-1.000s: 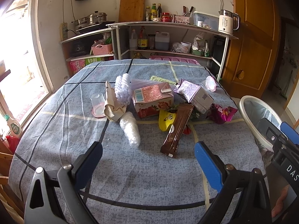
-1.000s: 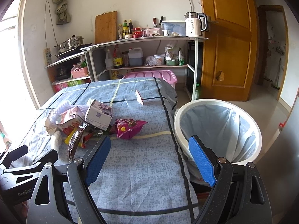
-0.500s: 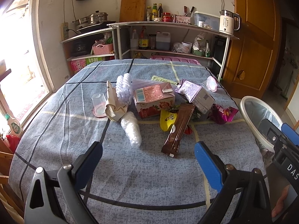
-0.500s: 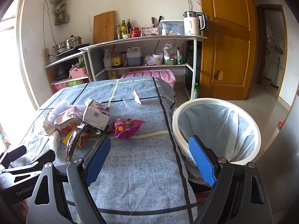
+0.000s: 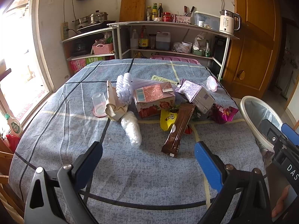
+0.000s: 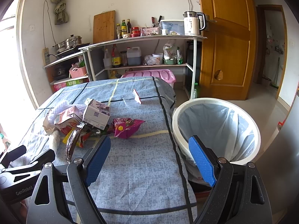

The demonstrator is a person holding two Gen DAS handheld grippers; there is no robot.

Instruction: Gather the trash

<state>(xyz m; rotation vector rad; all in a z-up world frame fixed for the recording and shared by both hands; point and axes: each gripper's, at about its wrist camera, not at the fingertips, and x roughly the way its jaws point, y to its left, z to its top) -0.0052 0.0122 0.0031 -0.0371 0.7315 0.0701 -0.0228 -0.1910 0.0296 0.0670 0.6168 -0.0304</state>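
Observation:
Trash lies heaped mid-table: a brown wrapper [image 5: 178, 129], a yellow packet [image 5: 167, 119], a red juice carton [image 5: 154, 100], a purple carton [image 5: 196, 94], a magenta snack bag [image 5: 223, 112], a clear bag [image 5: 131, 128], a beige paper bag [image 5: 113, 102] and a plastic cup [image 5: 99, 102]. My left gripper [image 5: 148, 160] hovers open over the near cloth, short of the pile. My right gripper [image 6: 149, 160] is open and empty at the table's right edge, beside the white bin [image 6: 216, 130]. The magenta snack bag [image 6: 126, 127] lies just ahead of it.
The table wears a blue plaid cloth [image 5: 149, 177]. Behind it stand shelves [image 5: 168, 43] with bottles, pots and a kettle [image 5: 228, 21]. A wooden door [image 6: 226, 43] is at the right, a bright window at the left. A small lid [image 5: 212, 83] rests near the far right edge.
Both grippers have shifted very slightly; the right wrist view has drifted a little so the bin sits more centred. Nothing was picked up or moved.

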